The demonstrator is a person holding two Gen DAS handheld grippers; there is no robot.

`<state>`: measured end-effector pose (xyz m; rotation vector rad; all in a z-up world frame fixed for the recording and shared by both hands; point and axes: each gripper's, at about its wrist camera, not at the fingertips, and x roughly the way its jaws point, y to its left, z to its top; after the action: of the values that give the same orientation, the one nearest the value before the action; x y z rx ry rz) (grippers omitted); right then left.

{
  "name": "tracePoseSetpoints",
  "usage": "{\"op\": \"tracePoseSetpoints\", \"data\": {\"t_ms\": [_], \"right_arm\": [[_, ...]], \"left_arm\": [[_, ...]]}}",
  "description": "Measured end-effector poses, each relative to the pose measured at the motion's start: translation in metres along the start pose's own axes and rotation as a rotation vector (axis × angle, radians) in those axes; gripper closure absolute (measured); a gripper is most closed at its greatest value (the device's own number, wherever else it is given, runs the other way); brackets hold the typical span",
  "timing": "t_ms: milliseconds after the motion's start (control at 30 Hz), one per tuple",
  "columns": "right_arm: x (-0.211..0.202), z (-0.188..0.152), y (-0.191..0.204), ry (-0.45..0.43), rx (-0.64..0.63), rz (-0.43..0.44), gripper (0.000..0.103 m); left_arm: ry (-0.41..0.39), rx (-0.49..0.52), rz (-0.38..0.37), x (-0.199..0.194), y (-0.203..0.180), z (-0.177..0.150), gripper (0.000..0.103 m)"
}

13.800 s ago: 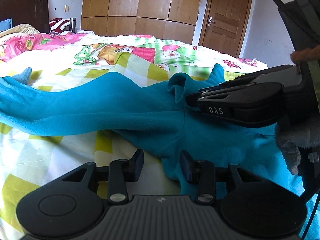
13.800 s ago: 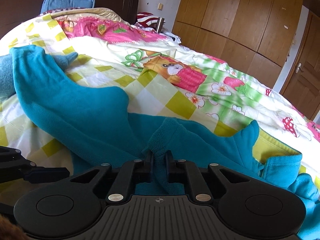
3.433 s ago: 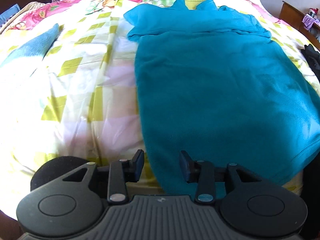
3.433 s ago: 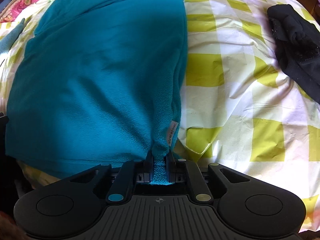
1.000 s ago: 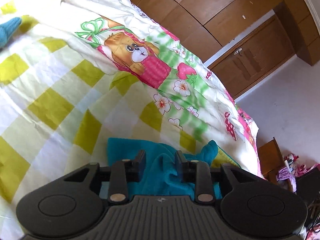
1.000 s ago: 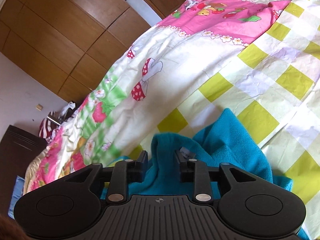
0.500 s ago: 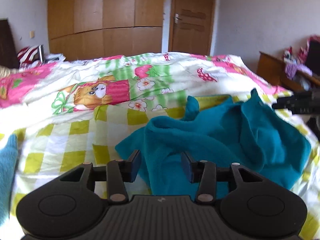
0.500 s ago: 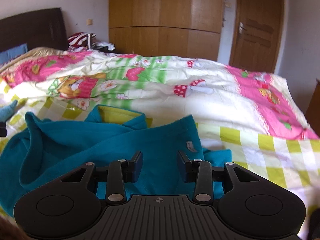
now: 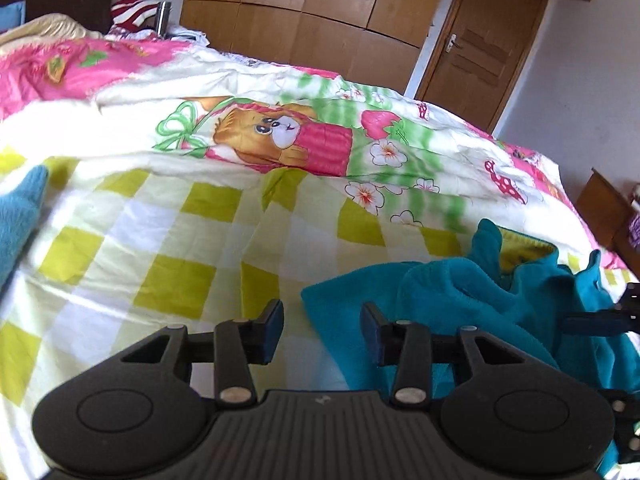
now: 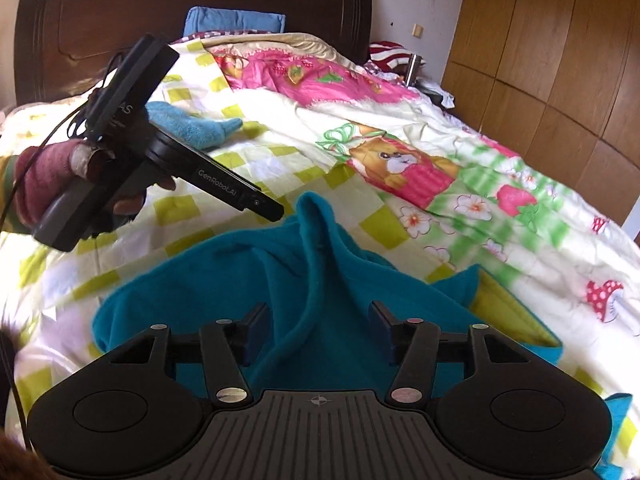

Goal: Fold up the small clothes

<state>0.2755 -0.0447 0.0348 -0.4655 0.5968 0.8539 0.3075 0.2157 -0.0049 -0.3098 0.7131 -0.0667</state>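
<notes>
Garment: teal fleece garment (image 10: 320,280) lies crumpled on the bed, with a raised ridge of fabric running up its middle in the right wrist view; in the left wrist view it sits at lower right (image 9: 480,296), its near corner flat on the quilt.
Bedding: quilt (image 9: 180,248) with yellow-green and white checks in front, and a cartoon bear panel (image 9: 272,136) with strawberries and flowers beyond.
Left gripper (image 9: 322,332): jaws apart and closing; only the corner of the garment and bare quilt show between the pads, and neither pad presses on cloth. Seen from the right wrist camera, it (image 10: 272,210) hangs above the quilt just beyond the garment's far edge.
Left hand (image 10: 52,184): wrapped round the gripper's handle, in a dark red fingerless glove.
Right gripper (image 10: 318,334): jaws apart and opening; the fabric ridge rises between the pads without touching either. In the left wrist view only its dark tip (image 9: 600,318) shows at the right edge, over the garment.
Second cloth: light blue towel-like piece (image 10: 192,128) on the quilt well apart from the garment, behind the left gripper.
Surroundings: dark wooden headboard (image 10: 200,4), blue pillow (image 10: 236,20), wooden wardrobe (image 9: 320,12), and door (image 9: 480,36).
</notes>
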Motion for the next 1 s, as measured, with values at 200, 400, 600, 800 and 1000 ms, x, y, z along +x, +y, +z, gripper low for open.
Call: {"op": "tracePoseSetpoints", "data": {"t_ms": [200,400,600,800,1000], "right_arm": [[0.054,0.03,-0.016,0.068,0.174,0.019,0.093],[0.076,0.063,-0.024,0.049,0.255,0.061,0.102],[0.114,0.083,-0.038,0.075,0.302,-0.106,0.084],[0.044,0.07,-0.062,-0.077,0.369,-0.169,0.079],[-0.071,-0.056,-0.121,-0.062,0.512,-0.508,0.06]], "left_arm": [[-0.02,0.006,-0.063,-0.031,0.009,-0.016,0.048],[-0.043,0.041,-0.132,-0.048,0.009,-0.02,0.047],[0.036,0.055,-0.13,-0.02,-0.018,-0.036,0.041],[0.058,0.131,-0.05,-0.012,-0.036,-0.055,0.042],[0.091,0.008,-0.079,-0.007,-0.026,-0.06,0.043]]}}
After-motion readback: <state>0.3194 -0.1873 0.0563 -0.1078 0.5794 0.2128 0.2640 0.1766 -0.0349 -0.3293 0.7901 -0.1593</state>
